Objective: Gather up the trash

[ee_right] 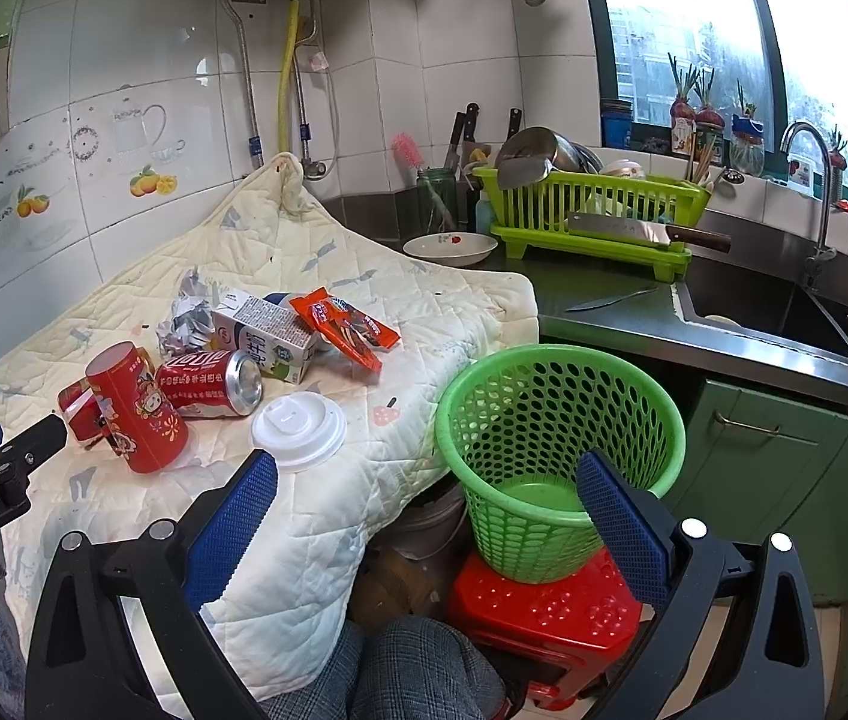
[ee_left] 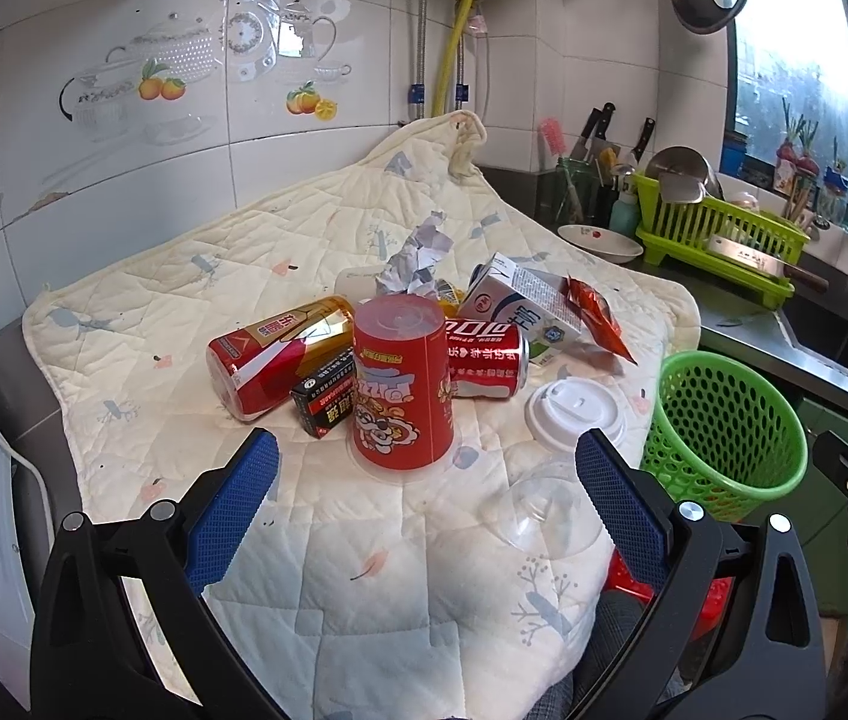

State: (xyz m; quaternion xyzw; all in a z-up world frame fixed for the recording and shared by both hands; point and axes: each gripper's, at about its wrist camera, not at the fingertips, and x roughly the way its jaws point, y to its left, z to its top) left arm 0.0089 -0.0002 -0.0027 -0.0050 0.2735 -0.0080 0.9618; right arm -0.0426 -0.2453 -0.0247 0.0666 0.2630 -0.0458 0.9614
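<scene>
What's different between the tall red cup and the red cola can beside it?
The red cup stands upside down on its rim; the cola can lies on its side. The cup is plastic with cartoon print and is taller; the can is metal with white lettering. Both are red, resting on the quilted cloth.

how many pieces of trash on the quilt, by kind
drink cans: 2
cups: 2, red printed, clear
cup lid: 1
cartons and boxes: 2, milk carton, black box
snack wrapper: 1
crumpled paper: 1
total: 9; anything hidden behind the pile is not counted
</scene>
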